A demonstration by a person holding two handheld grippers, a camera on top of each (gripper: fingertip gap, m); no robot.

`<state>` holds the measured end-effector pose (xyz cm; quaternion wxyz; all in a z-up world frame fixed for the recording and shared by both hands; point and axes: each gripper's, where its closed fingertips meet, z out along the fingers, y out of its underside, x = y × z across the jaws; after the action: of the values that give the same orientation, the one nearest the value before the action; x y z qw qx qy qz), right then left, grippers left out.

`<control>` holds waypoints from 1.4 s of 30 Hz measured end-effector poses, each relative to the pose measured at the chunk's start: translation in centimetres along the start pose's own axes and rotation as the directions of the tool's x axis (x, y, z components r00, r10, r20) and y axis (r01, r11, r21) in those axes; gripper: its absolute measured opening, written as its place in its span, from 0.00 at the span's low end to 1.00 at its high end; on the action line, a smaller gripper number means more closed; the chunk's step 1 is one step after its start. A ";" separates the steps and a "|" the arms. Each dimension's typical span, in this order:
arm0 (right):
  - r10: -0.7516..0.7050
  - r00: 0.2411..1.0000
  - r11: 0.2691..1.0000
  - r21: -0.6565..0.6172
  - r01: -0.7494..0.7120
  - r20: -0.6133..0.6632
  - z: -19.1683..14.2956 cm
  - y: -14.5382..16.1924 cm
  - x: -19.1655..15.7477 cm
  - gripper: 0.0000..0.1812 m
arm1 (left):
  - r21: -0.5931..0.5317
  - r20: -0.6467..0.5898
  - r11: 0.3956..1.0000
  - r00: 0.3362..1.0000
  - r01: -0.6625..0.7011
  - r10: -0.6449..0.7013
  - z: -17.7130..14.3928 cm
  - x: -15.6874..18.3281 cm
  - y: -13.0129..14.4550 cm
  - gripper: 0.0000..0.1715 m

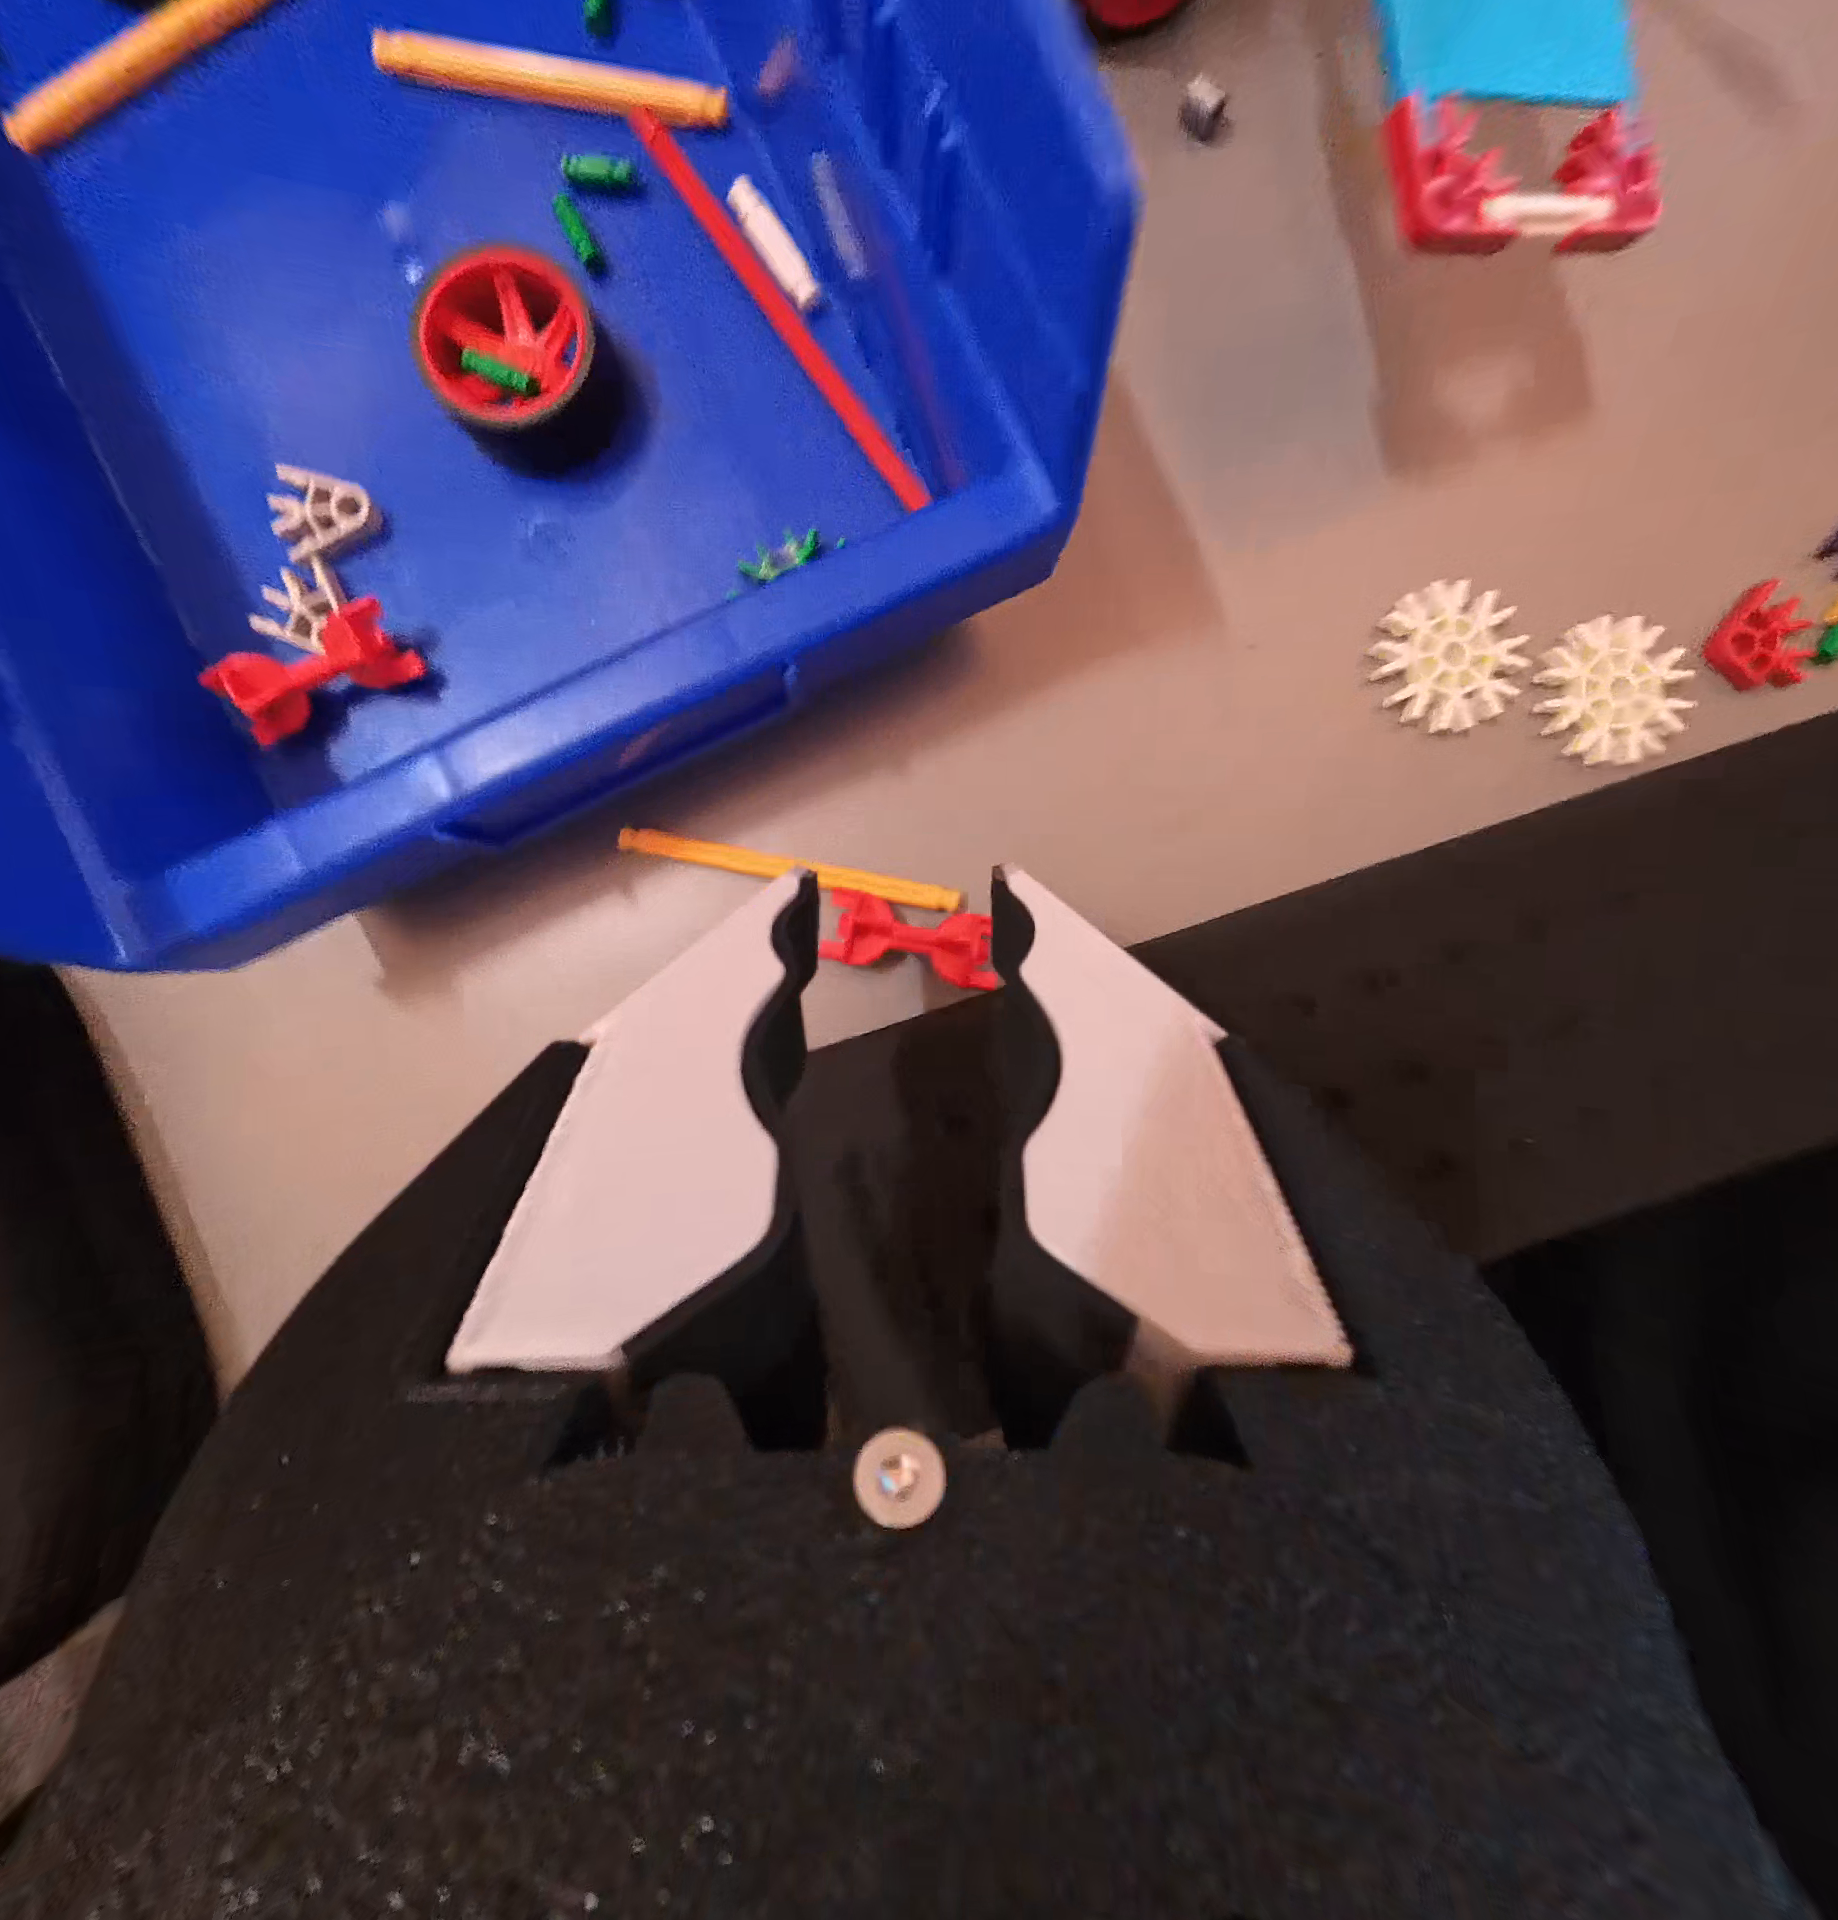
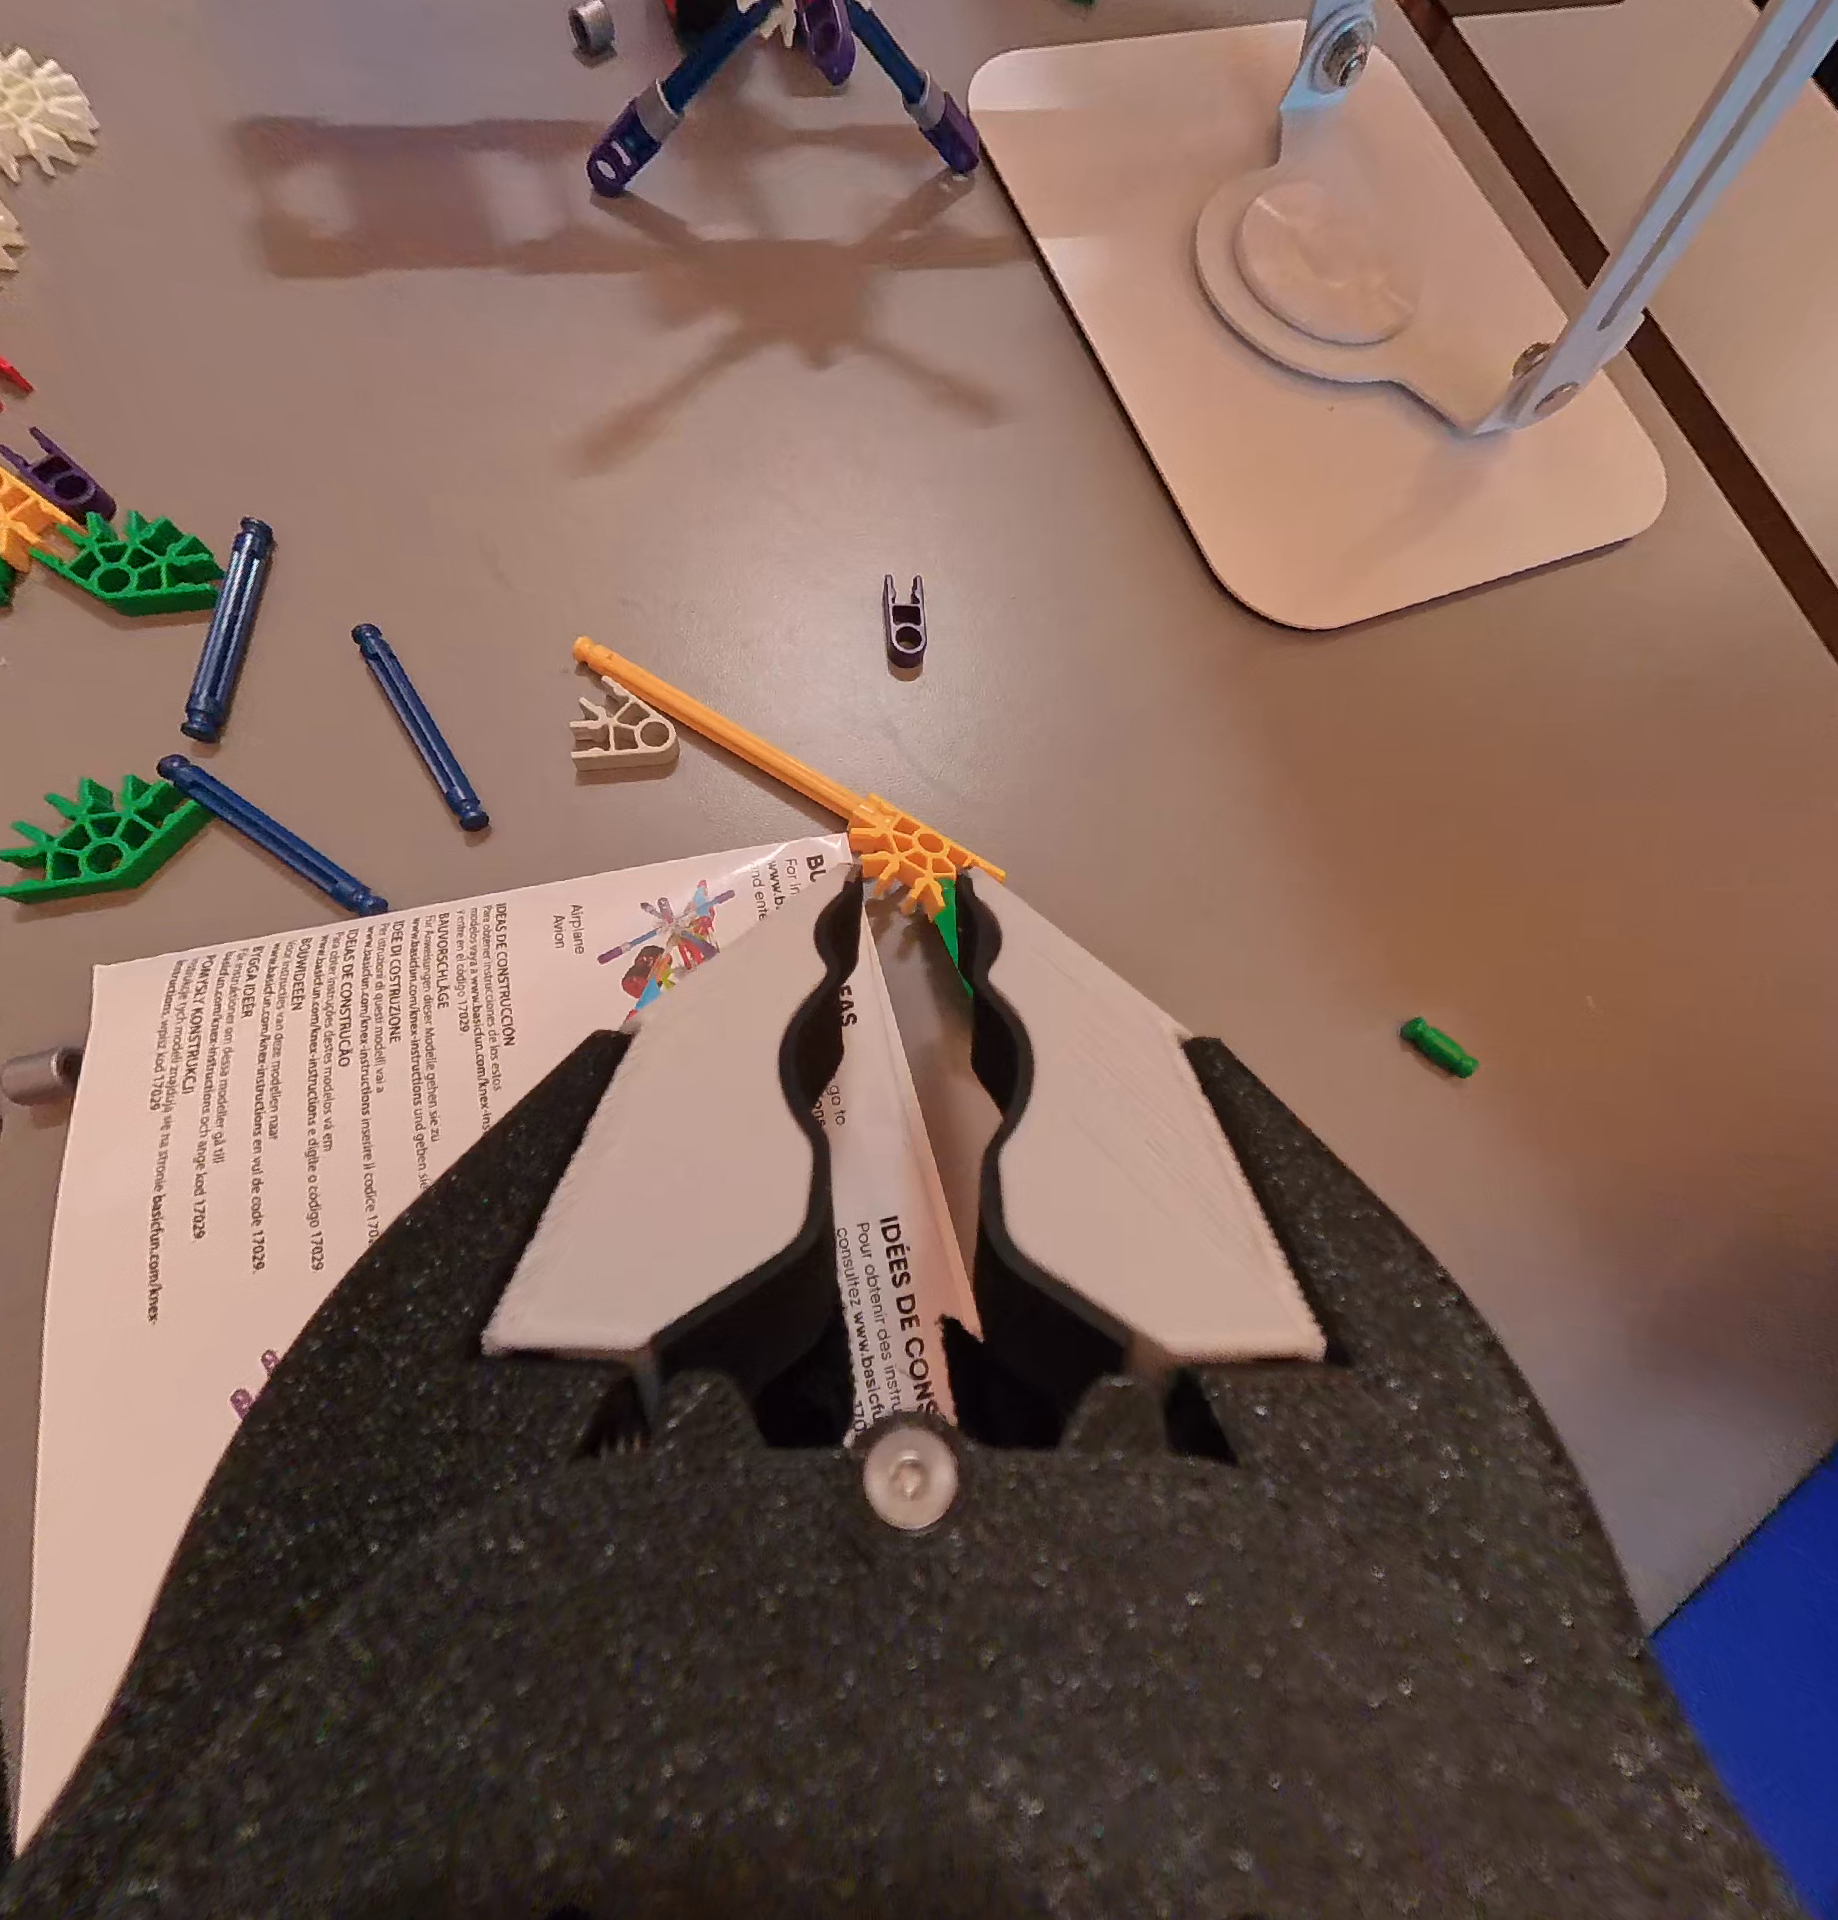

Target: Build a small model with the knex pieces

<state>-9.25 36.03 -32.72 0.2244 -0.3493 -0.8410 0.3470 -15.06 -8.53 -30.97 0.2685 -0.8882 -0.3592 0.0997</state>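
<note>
The left gripper (image 1: 902, 914) pinches a small red plastic bow-shaped connector (image 1: 910, 943) between its white wedge fingers, right at the grey table (image 1: 1206, 582) edge; a thin yellow rod (image 1: 790, 864) lies just beyond, touching a glossy blue plastic bin (image 1: 686, 707). Two white snowflake-shaped connectors (image 1: 1530, 670) sit off to the right. The right gripper (image 2: 910, 902) stands a little spread above a printed paper sheet (image 2: 302, 1060), tips at a yellow spoked connector (image 2: 910, 852) on a yellow stick (image 2: 717, 722). Three dark blue rods (image 2: 416, 722) lie left.
</note>
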 end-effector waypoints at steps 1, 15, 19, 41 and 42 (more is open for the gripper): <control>0.000 1.000 1.000 0.002 0.000 -0.001 0.0 0.0 0.0 0.10 | -0.024 0.015 1.000 1.000 -0.002 0.002 0.4 -0.5 0.8 0.19; -0.001 1.000 1.000 0.004 0.002 -0.014 -0.2 -0.1 0.1 0.10 | -0.054 0.030 0.984 0.985 0.169 -0.168 4.7 -3.4 1.0 0.14; -0.005 1.000 1.000 0.004 0.005 -0.016 -0.4 -0.1 0.2 0.10 | -0.045 0.023 0.984 0.985 0.175 -0.174 4.9 -2.9 1.1 0.02; -0.033 0.998 0.999 0.005 0.034 -0.045 -0.9 -0.4 0.3 0.10 | -0.058 0.018 0.997 0.998 -0.056 0.057 6.9 4.9 -0.7 0.07; -0.034 0.998 0.999 0.006 0.034 -0.046 -0.9 -0.4 0.3 0.10 | -0.051 0.011 0.996 0.997 -0.070 0.071 6.9 5.3 -0.7 0.03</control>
<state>-9.05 36.45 -31.75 0.2505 -0.3421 -0.8403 0.3379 -14.19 -1.64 -36.25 0.2402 -0.9062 -0.3315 0.1056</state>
